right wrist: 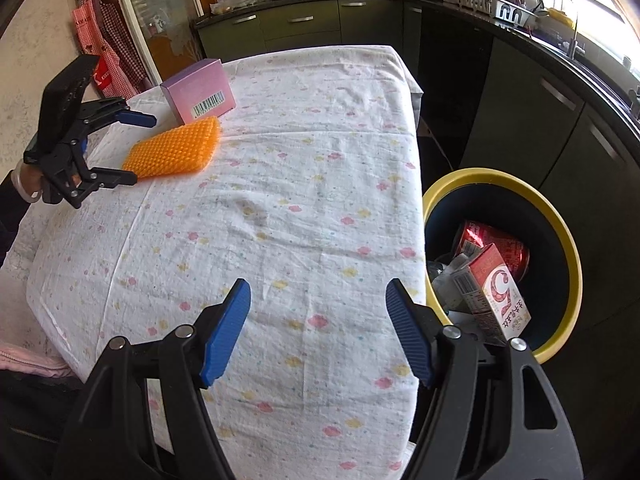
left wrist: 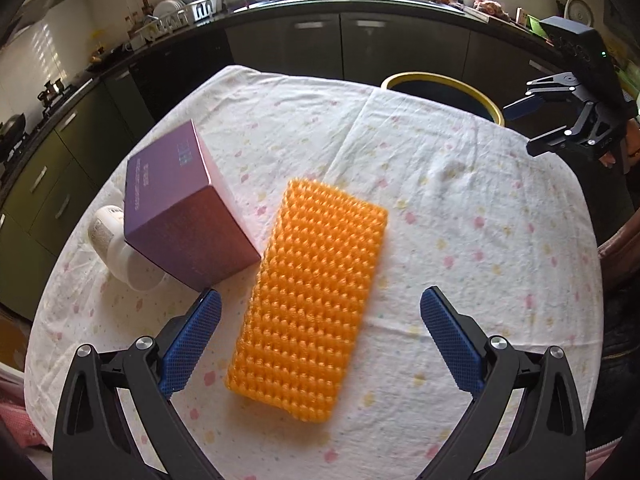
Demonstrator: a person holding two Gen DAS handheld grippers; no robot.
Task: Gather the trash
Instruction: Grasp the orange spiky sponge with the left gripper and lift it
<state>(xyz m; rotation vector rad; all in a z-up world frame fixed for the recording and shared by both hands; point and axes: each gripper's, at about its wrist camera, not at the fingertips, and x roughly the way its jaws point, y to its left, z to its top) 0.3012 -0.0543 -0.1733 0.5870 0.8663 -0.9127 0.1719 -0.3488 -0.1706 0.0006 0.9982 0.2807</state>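
Note:
An orange bubble-wrap pad [left wrist: 312, 300] [right wrist: 174, 148] lies flat on the cloth-covered table [left wrist: 460, 240] [right wrist: 300, 184]. Left of it stands a purple-pink box [left wrist: 184, 216] [right wrist: 198, 92], and a white bottle [left wrist: 116, 248] lies half hidden behind that box. My left gripper [left wrist: 320, 296] [right wrist: 134, 150] hangs open just above the pad, its blue fingers spread to either side of it. My right gripper [right wrist: 318, 288] [left wrist: 520, 128] is open and holds nothing, over the table's edge beside the yellow-rimmed bin [right wrist: 560, 240] [left wrist: 444, 88].
The bin holds a red can [right wrist: 488, 244] and a red-and-white carton [right wrist: 496, 292] among other trash. Dark kitchen cabinets [right wrist: 540, 120] and a counter with a dish rack [left wrist: 192, 12] ring the table. A person's sleeve [right wrist: 16, 200] is at the left.

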